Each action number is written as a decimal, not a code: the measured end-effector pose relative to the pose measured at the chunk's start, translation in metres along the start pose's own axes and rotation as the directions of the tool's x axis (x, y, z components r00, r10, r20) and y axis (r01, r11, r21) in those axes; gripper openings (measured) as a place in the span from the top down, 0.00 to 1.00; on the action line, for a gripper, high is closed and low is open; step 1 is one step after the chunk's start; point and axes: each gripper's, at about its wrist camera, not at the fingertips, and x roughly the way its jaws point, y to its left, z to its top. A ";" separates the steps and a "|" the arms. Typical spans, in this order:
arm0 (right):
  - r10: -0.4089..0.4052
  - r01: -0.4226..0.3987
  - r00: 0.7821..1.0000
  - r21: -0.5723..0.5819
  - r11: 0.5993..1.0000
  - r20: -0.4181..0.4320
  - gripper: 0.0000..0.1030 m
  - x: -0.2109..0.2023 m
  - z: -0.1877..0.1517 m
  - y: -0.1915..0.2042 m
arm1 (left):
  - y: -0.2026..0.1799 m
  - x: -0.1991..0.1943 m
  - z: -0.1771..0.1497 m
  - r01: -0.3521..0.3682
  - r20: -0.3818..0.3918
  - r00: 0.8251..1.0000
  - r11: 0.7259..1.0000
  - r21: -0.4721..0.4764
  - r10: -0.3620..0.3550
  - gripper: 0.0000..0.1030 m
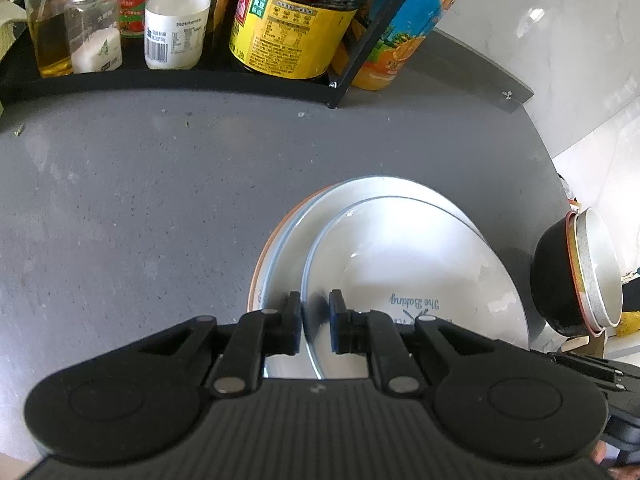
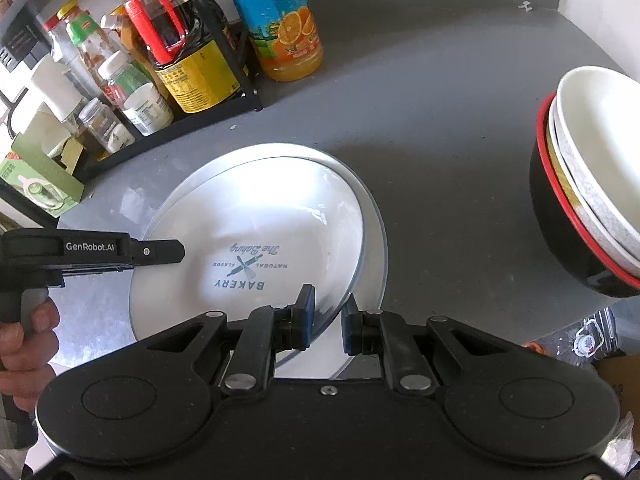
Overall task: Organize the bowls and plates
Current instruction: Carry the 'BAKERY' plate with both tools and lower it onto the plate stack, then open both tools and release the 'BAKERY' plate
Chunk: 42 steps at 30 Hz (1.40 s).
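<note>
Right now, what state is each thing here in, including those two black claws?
Left gripper: straddling the printed plate's rim, small gaps visible.
Right gripper: straddling the rim opposite.
Printed plate: tilted on stacked plates.
Stacked plates: flat on counter.
Bowls: nested.
Orange juice bottle: upright.

Between my matt black plastic fingers (image 2: 304,316) sits a glossy white ceramic plate (image 2: 256,220), over a dull, speckled grey stone-like counter (image 2: 440,120) ahead.

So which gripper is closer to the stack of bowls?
Right. The right gripper straddles the glass plate rim nearest the bowl stack; the left gripper sits across the plate.
</note>
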 end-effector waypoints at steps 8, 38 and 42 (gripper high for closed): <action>-0.019 0.019 1.000 0.030 0.999 0.009 0.88 0.003 -0.001 -0.002 | 0.003 -0.001 0.005 -0.008 -0.046 0.999 0.999 -0.037 0.006 0.88; 0.023 -0.017 0.998 0.100 0.995 -0.059 0.84 0.027 0.008 -0.006 | 0.015 -0.004 0.010 -0.095 0.001 0.995 0.995 0.020 0.095 0.67; 0.010 -0.006 0.999 0.069 0.998 -0.050 0.80 0.019 0.006 -0.003 | 0.013 -0.002 0.010 -0.098 -0.001 0.995 0.995 0.030 0.098 0.66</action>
